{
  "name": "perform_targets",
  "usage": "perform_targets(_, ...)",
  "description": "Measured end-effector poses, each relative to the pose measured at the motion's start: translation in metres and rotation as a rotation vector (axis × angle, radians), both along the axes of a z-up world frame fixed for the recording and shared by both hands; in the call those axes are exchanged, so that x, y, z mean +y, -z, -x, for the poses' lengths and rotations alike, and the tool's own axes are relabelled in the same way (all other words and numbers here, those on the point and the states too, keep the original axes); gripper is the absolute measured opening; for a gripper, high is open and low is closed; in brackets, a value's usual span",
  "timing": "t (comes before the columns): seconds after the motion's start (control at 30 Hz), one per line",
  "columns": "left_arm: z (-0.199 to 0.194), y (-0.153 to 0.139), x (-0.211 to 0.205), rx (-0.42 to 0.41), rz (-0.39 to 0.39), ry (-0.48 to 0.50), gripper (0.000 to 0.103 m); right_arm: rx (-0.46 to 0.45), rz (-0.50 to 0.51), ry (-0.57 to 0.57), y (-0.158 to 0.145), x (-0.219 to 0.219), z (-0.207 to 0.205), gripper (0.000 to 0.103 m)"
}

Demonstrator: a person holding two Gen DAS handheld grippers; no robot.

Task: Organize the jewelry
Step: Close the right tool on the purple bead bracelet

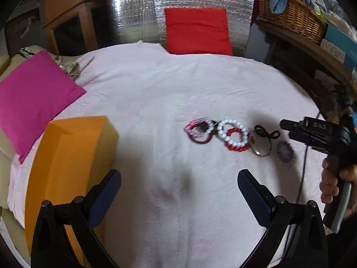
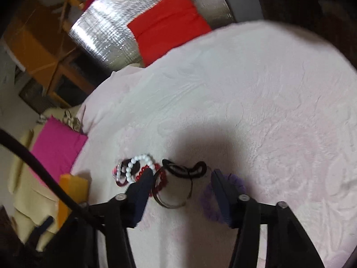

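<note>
Pale pink bedspread (image 1: 156,93), left wrist view: left gripper (image 1: 178,189) nearest, jaws wide apart and empty, orange box (image 1: 73,156) just left of it. Beyond, bracelets in a row: white bead bracelet (image 1: 232,131), red bead bracelet (image 1: 236,144), metal bangle (image 1: 262,149), purple ring (image 1: 285,151). Right gripper (image 2: 181,178), half open, straddles the bangle without gripping. Farthest, red cushion (image 1: 197,31).

Bracelets, beaded: one white bead bracelet (image 1: 233,134), one red bead bracelet (image 1: 237,148). Bangles: one metal bangle (image 1: 262,153), one dark red bangle (image 1: 197,139). Hair ties: one black (image 1: 266,132), one purple (image 1: 285,151). Cushions: one red (image 1: 197,31), one magenta (image 1: 33,102). Boxes: one orange (image 1: 67,160). Wicker baskets: one (image 1: 290,15).
</note>
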State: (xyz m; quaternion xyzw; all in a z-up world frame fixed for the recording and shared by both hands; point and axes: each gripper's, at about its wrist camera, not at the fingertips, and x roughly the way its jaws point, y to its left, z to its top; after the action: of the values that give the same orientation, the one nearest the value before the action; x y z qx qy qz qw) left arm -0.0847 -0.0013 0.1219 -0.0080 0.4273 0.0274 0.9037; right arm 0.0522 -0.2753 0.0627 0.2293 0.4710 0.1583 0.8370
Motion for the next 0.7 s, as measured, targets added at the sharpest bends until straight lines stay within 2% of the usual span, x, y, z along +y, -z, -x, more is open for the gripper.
perform_targets(0.1,-0.004,-0.001,-0.012,-0.012,0.022,0.055,0.101,0.02,-0.033,0.021,-0.001,-0.016,-0.004,0.048)
perform_targets(0.17,-0.009,0.0,-0.022,-0.009,0.034,0.095,0.09,0.023,-0.054,0.026,-0.001,-0.027,-0.001,0.048)
perform_targets(0.2,-0.012,0.004,-0.027,0.004,0.035,0.11,0.087,0.035,-0.056,0.027,0.0,-0.031,0.0,0.046)
perform_targets(0.27,-0.015,0.01,-0.033,0.027,0.046,0.123,0.07,0.06,-0.029,0.012,0.006,-0.035,0.002,0.038)
perform_targets(0.3,-0.017,0.013,-0.035,0.04,0.059,0.128,0.067,0.07,-0.016,0.007,0.008,-0.035,0.002,0.037)
perform_targets(0.43,-0.019,0.022,-0.041,0.071,0.102,0.144,0.065,0.108,0.053,-0.024,0.022,-0.026,0.0,0.034)
perform_targets(0.57,-0.022,0.028,-0.049,0.108,0.157,0.19,0.065,0.118,0.236,-0.039,0.038,-0.013,-0.002,0.012)
perform_targets(0.7,-0.033,0.035,-0.06,0.142,0.197,0.214,0.065,0.077,0.275,-0.044,0.033,-0.013,0.003,0.01)
